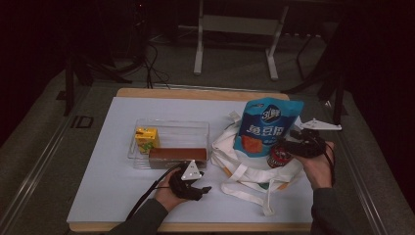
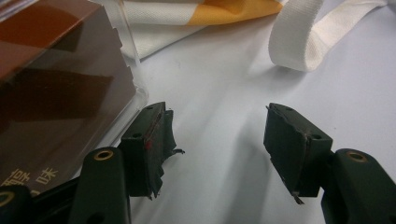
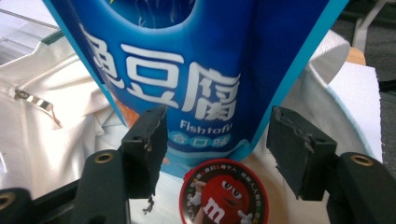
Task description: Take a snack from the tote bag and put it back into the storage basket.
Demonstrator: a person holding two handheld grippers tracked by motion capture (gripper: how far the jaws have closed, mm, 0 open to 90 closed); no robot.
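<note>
Hovering spread-fingered, the right gripper (image 1: 295, 140) is facing the blue pouch (image 1: 265, 126) at the bag's (image 1: 235, 149) three o'clock; left gripper (image 1: 201, 188) is resting on the counter (image 1: 107, 186), fingers spread, empty.

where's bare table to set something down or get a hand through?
Free: the wide white strip left of the clear plastic bin, the far strip behind it, and the near edge between the left gripper and the white canvas tote bag. Crowded: right side, where the blue snack pouch, red round tin and right gripper sit over the tote.
</note>
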